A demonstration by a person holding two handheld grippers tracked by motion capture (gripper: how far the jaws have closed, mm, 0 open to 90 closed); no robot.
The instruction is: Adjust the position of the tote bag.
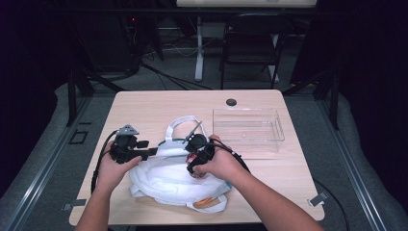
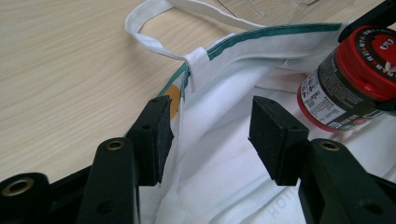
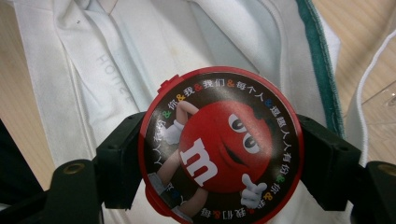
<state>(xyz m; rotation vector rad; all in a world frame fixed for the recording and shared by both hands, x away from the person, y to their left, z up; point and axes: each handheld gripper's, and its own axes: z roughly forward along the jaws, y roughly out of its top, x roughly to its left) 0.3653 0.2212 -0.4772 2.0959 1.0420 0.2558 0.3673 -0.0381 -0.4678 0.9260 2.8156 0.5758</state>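
Right tool (image 3: 219, 154) grips candy jar (image 3: 219, 144) over bag (image 3: 140, 56)

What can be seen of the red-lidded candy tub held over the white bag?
The candy tub is a small round container with a dark printed label and a red cap. The lid's top shows a red cartoon candy figure with a white "m", ringed by small characters. The right hand-held gripper clamps it by the lid's sides, above the white cloth bag. Its contents are hidden.
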